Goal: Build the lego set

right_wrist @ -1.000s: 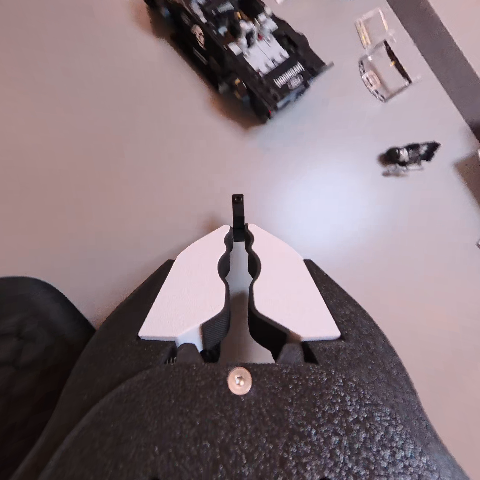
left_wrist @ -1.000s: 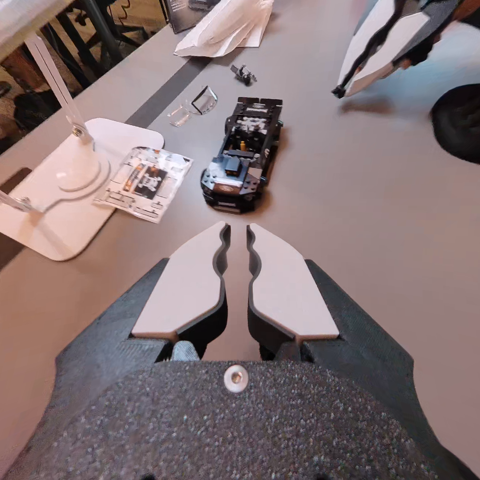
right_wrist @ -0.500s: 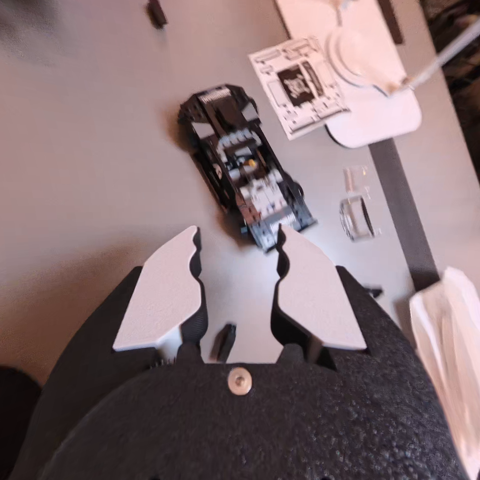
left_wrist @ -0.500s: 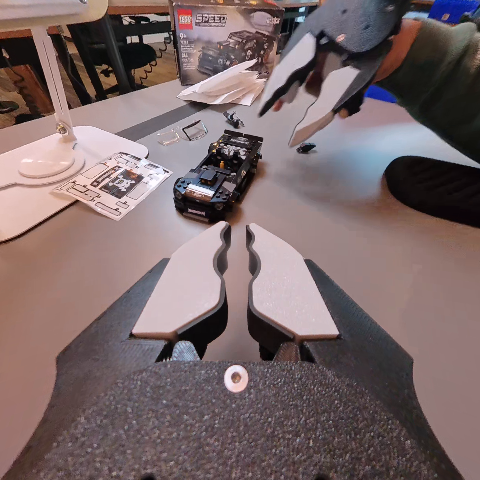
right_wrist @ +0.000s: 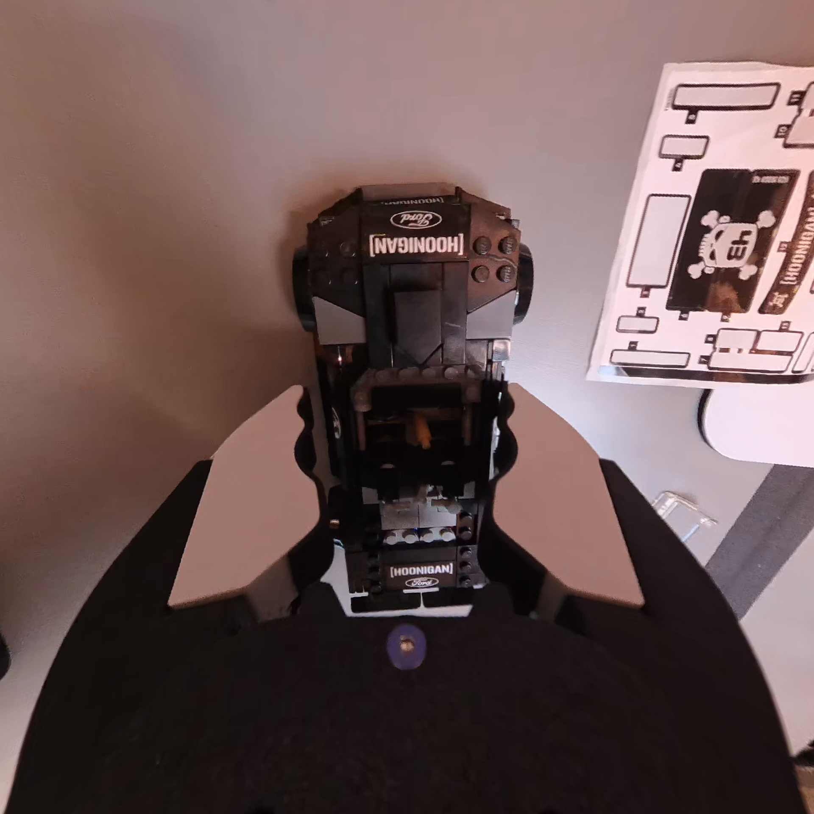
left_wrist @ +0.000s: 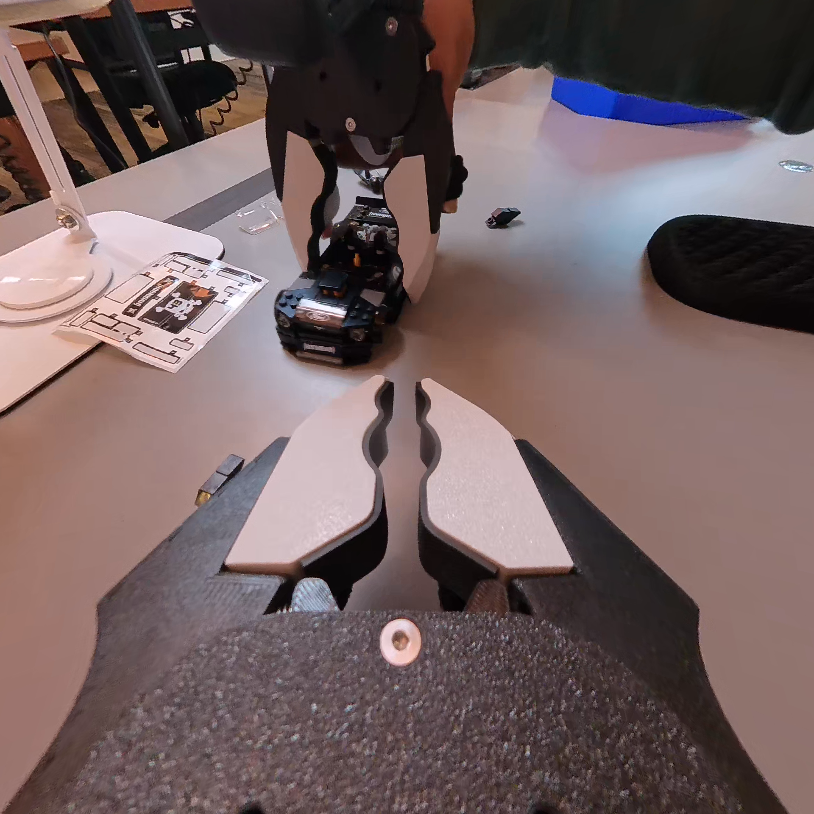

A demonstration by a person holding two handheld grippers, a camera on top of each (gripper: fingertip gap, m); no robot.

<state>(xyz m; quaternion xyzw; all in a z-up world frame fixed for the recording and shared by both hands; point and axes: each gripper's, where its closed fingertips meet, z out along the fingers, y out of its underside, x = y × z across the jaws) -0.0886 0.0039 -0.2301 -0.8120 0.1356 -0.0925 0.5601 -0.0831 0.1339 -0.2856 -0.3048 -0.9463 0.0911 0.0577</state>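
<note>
Your table (left_wrist: 572, 396), grey, carries the following.

Lego car (left_wrist: 341, 304), black, part-built, roof off so the cabin shows; it sits on its wheels mid-table, nose toward your left gripper. In the right wrist view the car (right_wrist: 414, 308) runs lengthwise between your fingers, nose away from you.

Right gripper (right_wrist: 407, 407): spread wide, fingers straddling the car's cabin on both sides. The fingertips (left_wrist: 418, 273) reach down beside the body; whether the pads press the car or only stand close to it, you cannot tell. Seen from the left wrist view, the right gripper (left_wrist: 361, 282) comes down from above and hides the car's rear half.

Left gripper (left_wrist: 403, 385): nearly closed, a narrow slit between the tips, nothing held. It rests low over the bare table just short of the car's nose.

Sticker sheet (left_wrist: 163, 304), white with black decals, lies just left of the car, one edge overlapping the white lamp base (left_wrist: 66, 273).

Clear pieces (left_wrist: 260, 220) lie beyond the sheet, near the dark strip in the table.

Small black brick (left_wrist: 502, 216) sits loose on the table, right of the car and apart from it.

Another small dark brick (left_wrist: 222, 475) lies against your left gripper's housing.

Black padded mat (left_wrist: 740, 273) occupies the far right edge.
</note>
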